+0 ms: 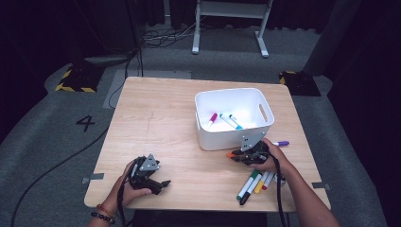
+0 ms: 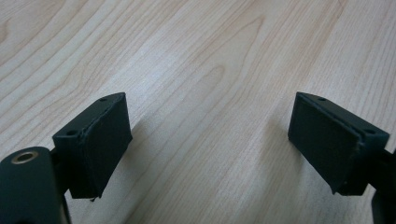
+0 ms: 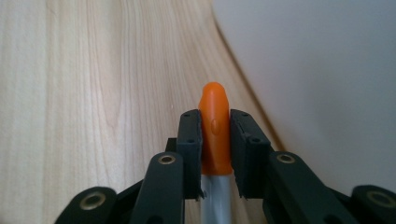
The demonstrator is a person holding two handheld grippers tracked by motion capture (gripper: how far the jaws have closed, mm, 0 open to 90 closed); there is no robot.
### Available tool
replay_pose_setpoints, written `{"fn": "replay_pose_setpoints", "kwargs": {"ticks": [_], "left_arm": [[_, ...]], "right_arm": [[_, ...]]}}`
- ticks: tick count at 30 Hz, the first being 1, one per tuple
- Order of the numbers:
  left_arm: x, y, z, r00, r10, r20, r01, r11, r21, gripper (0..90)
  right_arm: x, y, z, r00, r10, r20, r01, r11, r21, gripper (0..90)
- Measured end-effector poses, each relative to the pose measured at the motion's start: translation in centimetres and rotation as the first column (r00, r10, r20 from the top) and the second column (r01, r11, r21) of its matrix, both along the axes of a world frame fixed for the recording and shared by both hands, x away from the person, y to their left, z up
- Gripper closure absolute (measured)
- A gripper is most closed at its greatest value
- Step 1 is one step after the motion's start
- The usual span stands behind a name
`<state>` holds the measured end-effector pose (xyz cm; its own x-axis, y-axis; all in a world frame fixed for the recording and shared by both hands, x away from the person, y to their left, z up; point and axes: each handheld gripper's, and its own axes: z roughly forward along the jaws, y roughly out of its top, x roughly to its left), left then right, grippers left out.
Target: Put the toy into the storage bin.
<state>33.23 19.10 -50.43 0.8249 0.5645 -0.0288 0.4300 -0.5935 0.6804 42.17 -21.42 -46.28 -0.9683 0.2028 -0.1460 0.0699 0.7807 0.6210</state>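
Two grippers are at work, and the coming move turns on the right one: the right gripper has its jaws closed on an orange-capped marker, and the white bin stands just beyond and above it, its front wall almost touching the gripper in the high view. In the right gripper view the marker's long axis runs straight along the gripper, cap forward and the pale barrel trailing back between the jaws, while the bin's smooth wall fills the right side close by; so the marker would likely have to be lifted over the rim rather than pushed ahead. The right hand is clearly the nearer one to the bin. Inside the bin lie a pink-capped marker and two blue-capped ones. Several more markers lie loose on the table near the person's right forearm, and a purple-capped one lies just beside the bin's right corner. The left gripper rests low over the bare wooden table at the near left, well apart from the bin, its flat black rubbery pads spread wide with nothing between them. The tabletop is pale, matte, with a wavy grain; the bin is glossy plastic with rounded corners and a slot handle.
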Motion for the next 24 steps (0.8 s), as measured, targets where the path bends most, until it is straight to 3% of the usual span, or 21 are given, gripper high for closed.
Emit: {"fn": "replay_pose_setpoints", "kwargs": {"ticks": [5, 11, 19, 24], "left_arm": [[0.0, 0.0, 0.0, 1.0, 0.0, 0.0, 0.0, 1.0, 0.0, 13.4], [0.0, 0.0, 0.0, 1.0, 0.0, 0.0, 0.0, 1.0, 0.0, 13.4], [0.0, 0.0, 0.0, 1.0, 0.0, 0.0, 0.0, 1.0, 0.0, 13.4], [0.0, 0.0, 0.0, 1.0, -0.001, -0.001, 0.001, 1.0, 0.001, 13.4]], "right_arm": [[-1.0, -0.6, 2.1, 0.9995, 0.0, 0.031, -0.003, 0.996, 0.087, 74.7], [-1.9, -1.5, 4.5, 0.9976, 0.009, 0.069, -0.022, 0.98, 0.195, 74.7], [-2.3, -2.1, 7.9, 0.9924, 0.001, 0.123, -0.032, 0.969, 0.244, 74.7], [-2.5, -1.9, 10.3, 0.9894, -0.011, 0.145, -0.022, 0.973, 0.228, 74.7]]}}
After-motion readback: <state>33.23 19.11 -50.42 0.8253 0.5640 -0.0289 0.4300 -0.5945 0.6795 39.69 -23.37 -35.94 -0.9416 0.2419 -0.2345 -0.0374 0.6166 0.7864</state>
